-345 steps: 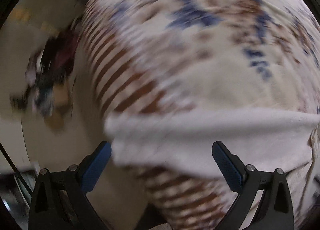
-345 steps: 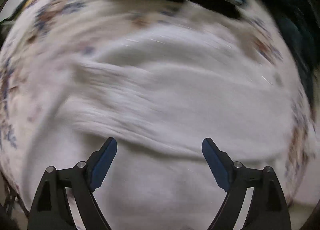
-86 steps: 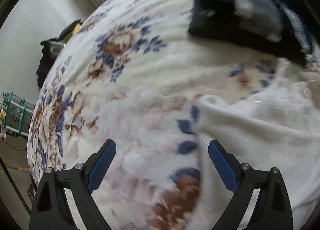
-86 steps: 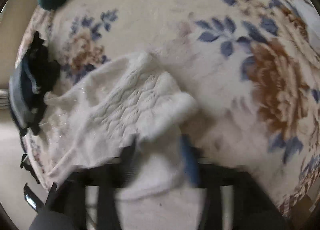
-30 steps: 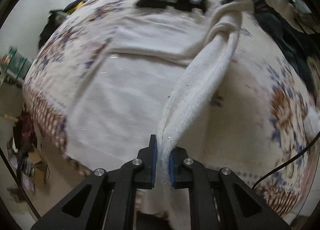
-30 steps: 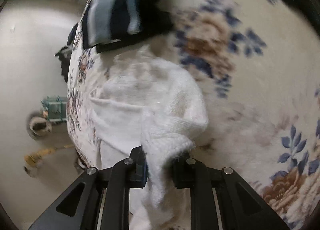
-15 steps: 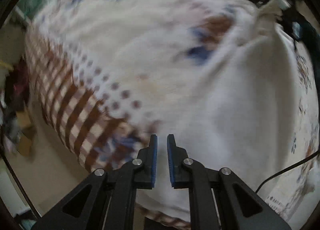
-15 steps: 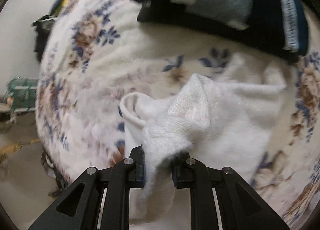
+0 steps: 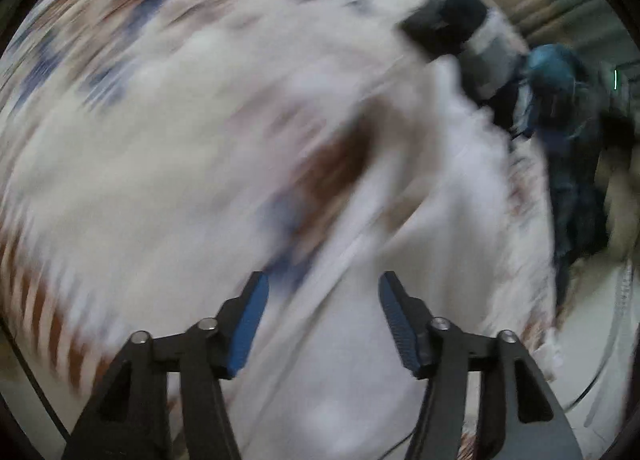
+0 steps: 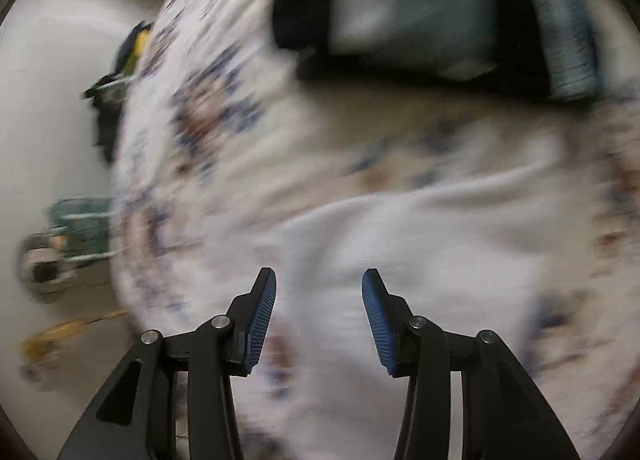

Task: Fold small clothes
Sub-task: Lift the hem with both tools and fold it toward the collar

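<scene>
1. Both grippers stand with their jaws apart and nothing between them: the left gripper (image 9: 323,316) fairly wide, the right gripper (image 10: 319,312) a little narrower.
2. Below and ahead of each lies the white knitted garment (image 10: 420,244), spread on the flowered bedspread (image 10: 208,107). Heavy blur hides its outline, so which part is which cannot be told.
3. From the right wrist view the garment's long axis seems to run across the frame, its far edge a pale ridge lying near a folded dark-and-grey stack (image 10: 420,7). From the left wrist view the white cloth (image 9: 400,360) fills the lower right, and that stack (image 9: 472,39) sits beyond it.
4. Neither gripper is clearly nearer; each has cloth right under its fingertips.
5. Open bedspread lies leftward toward the bed's edge; the stack crowds the far side, so a fold is probably safer brought nearward.
</scene>
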Action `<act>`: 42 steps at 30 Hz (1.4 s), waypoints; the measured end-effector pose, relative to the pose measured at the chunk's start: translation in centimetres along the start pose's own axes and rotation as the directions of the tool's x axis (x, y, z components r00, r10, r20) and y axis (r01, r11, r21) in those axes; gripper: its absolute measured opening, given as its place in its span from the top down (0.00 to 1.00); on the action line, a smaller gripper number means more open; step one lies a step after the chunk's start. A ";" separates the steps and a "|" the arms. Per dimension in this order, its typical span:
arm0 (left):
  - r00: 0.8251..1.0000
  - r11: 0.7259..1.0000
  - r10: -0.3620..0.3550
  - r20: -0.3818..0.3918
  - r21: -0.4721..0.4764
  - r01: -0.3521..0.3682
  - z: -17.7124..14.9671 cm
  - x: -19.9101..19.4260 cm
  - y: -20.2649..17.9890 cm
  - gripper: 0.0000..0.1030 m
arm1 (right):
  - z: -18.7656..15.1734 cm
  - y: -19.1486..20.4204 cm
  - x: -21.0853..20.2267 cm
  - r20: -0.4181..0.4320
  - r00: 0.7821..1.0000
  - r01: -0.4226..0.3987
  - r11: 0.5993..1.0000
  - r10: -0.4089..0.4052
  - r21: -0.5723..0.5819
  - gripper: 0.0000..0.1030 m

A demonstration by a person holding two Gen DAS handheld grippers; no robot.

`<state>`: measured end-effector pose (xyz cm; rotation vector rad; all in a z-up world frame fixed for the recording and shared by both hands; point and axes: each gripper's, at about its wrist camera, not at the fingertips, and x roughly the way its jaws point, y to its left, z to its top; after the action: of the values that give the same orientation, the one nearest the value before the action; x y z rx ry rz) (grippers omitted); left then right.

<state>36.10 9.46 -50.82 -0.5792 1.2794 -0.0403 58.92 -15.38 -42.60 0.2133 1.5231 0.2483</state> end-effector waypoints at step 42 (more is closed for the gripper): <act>0.936 0.978 0.128 -0.328 0.197 -0.065 -11.7 4.3 5.0 0.58 | -41.5 -13.4 6.1 -0.357 0.931 0.045 0.944 0.079 0.327 0.29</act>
<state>25.36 7.81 -58.70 -0.3569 1.6191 -0.1814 18.05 -27.08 -53.90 0.4682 1.9344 0.0417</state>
